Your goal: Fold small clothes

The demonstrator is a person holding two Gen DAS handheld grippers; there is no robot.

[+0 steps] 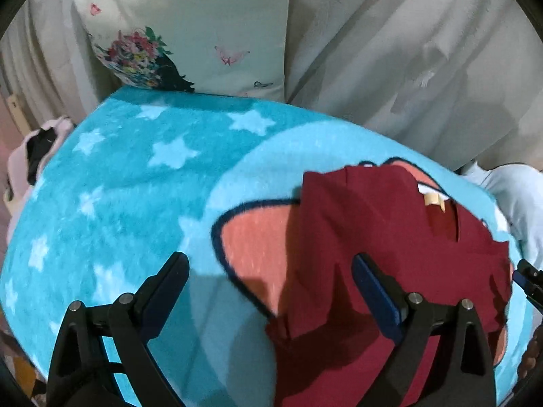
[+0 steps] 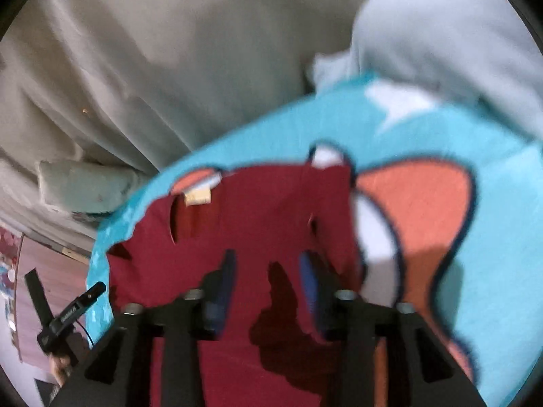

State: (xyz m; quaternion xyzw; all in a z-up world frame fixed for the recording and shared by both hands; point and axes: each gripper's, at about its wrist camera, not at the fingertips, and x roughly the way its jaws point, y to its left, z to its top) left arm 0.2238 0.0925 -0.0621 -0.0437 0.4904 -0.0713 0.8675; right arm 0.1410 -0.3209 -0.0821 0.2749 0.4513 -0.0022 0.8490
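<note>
A dark red small garment (image 1: 380, 247) with a cream neck label (image 1: 434, 200) lies on a turquoise star blanket (image 1: 129, 176). My left gripper (image 1: 271, 268) is open and empty above the garment's left edge, its right finger (image 1: 373, 291) over the red cloth. In the right wrist view the same garment (image 2: 258, 210) lies below my right gripper (image 2: 268, 271), which is open, its fingers just over the cloth; this view is blurred. The tip of the right gripper (image 1: 527, 279) shows at the left view's right edge.
A flowered pillow (image 1: 190, 34) leans against pale curtains (image 1: 407, 51) behind the blanket. A pale blue cloth heap (image 2: 448, 34) lies at the blanket's far right edge. Pink and black clothes (image 1: 37, 149) lie at the left edge. The blanket bears an orange cartoon ear (image 1: 251, 247).
</note>
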